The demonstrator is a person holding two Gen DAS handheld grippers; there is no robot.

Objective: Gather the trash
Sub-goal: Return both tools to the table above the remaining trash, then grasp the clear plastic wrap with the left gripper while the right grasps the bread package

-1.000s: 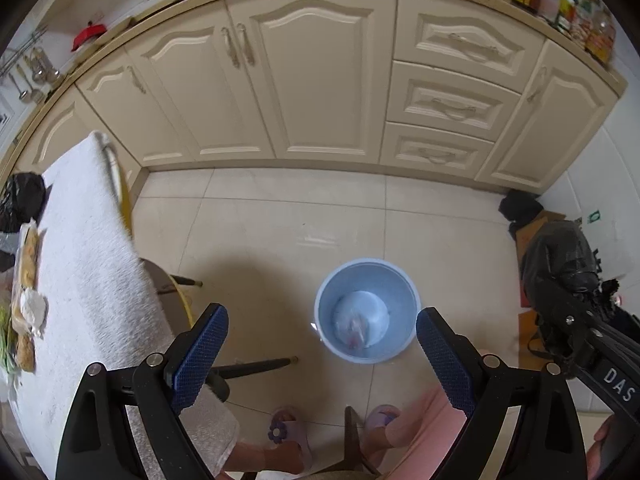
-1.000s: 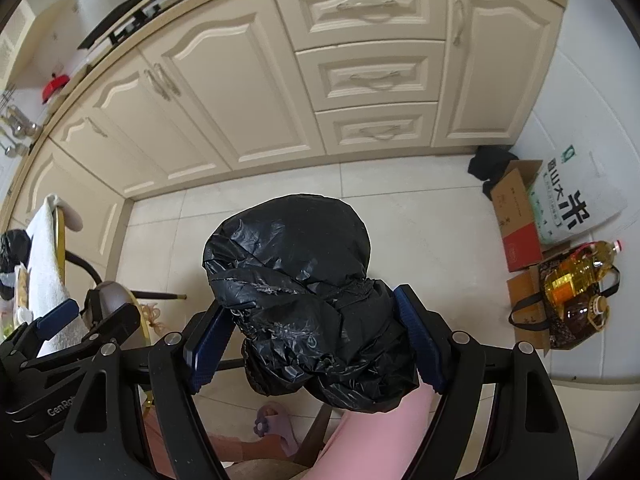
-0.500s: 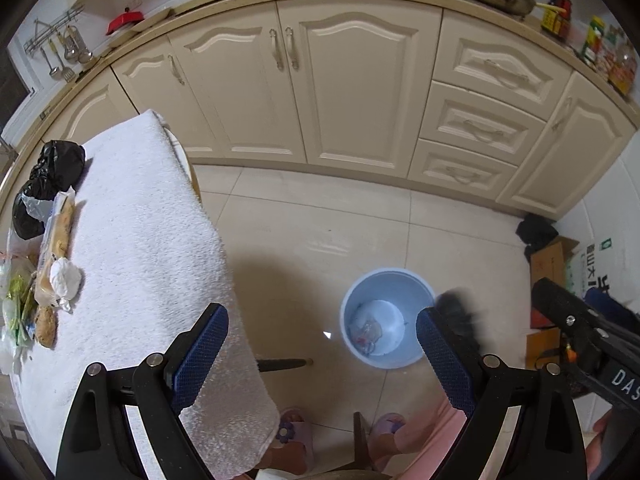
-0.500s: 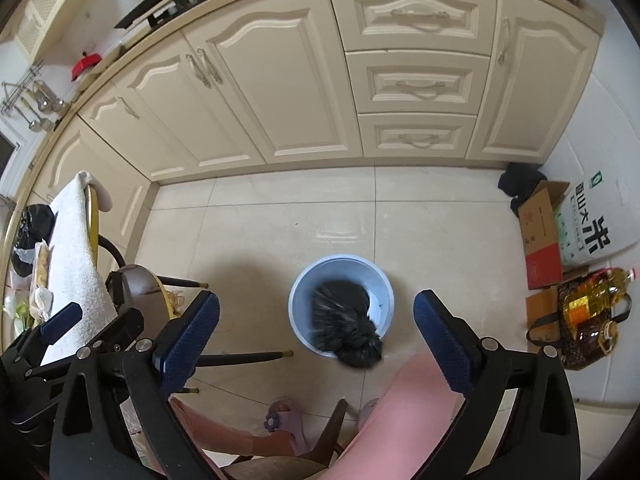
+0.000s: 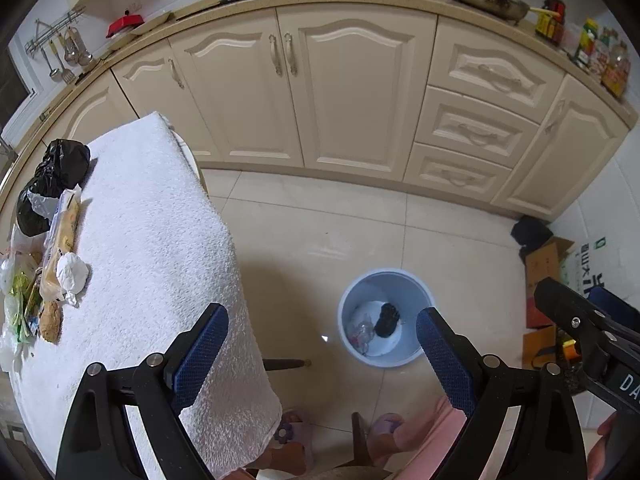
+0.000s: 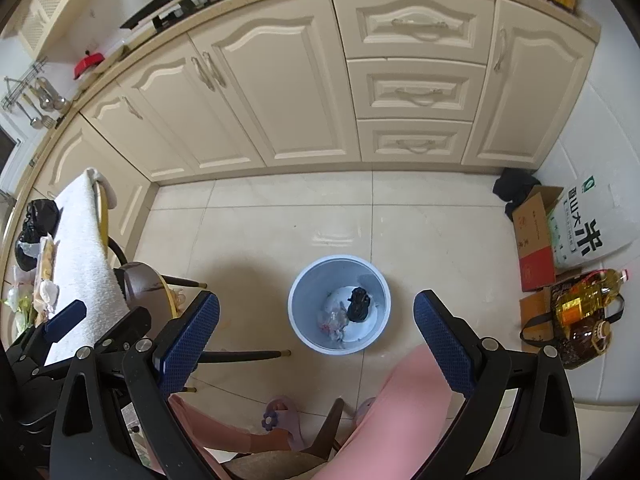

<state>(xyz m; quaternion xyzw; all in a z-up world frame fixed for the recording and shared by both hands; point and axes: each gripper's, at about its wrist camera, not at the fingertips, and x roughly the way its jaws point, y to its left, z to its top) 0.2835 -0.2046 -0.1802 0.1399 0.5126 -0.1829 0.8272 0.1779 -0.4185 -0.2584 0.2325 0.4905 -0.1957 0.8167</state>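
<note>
While my left gripper hangs spread and empty between the towel-covered table and the blue bin, the right wrist view shows my right gripper just opened wide, nothing between its jaws, black trash bag lying inside that bin.

One blue bin, one black bag inside; two black bags on the tabletop; one oil bottle.
</note>
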